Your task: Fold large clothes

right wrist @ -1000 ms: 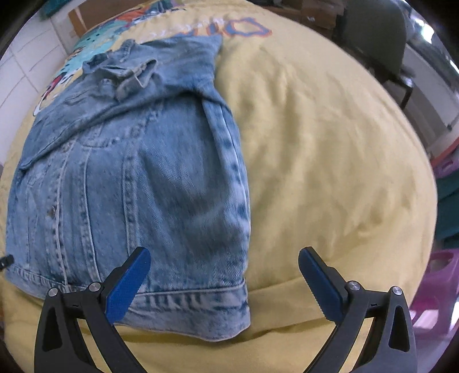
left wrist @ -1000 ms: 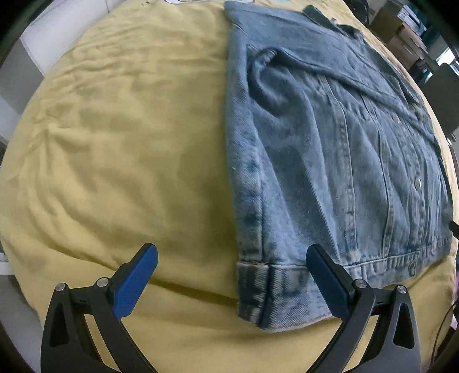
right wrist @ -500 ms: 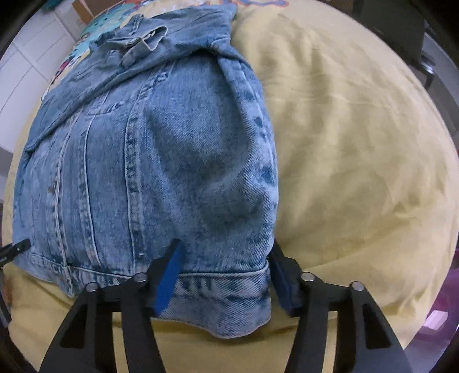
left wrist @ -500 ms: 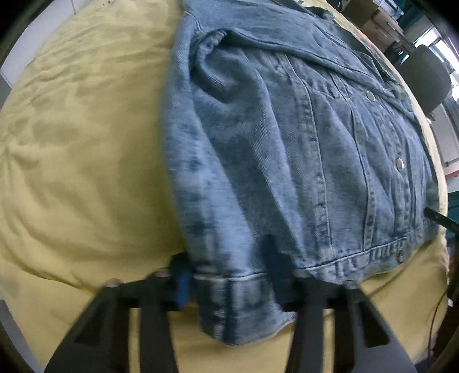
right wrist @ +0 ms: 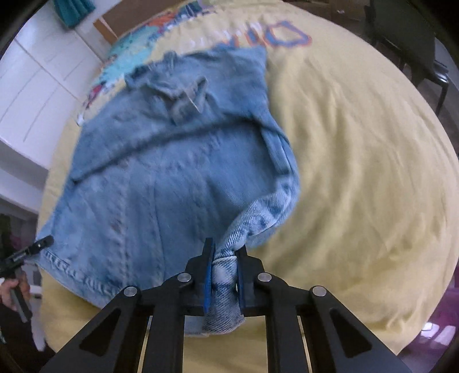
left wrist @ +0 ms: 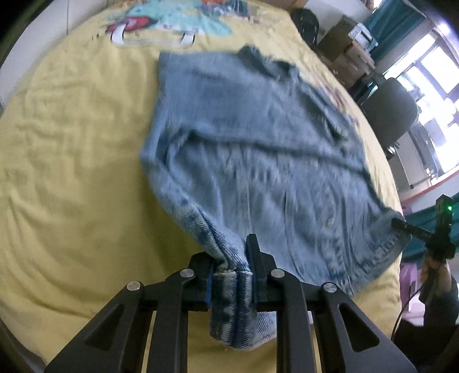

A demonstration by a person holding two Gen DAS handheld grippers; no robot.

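A light blue denim jacket lies with its sides folded in on a yellow bed cover. My left gripper pinches the hem at the jacket's near left corner; its jaws are closing with bunched denim pressed between the blue pads. My right gripper grips the near right corner the same way, its jaws closing on a twisted wad of hem. Both corners hang lifted off the cover. The collar end rests far from me. Each view shows the other gripper's finger at the hem's far corner.
A cartoon print covers the far end of the bed cover. A dark chair and cardboard boxes stand past the bed's right side, below a bright window. White cupboards line the left. A person's hand holds the left tool.
Both grippers went from wide open over the hem to clamped on its corners. They have since risen, lifting the hem, and the views tilt up toward the far end of the bed.
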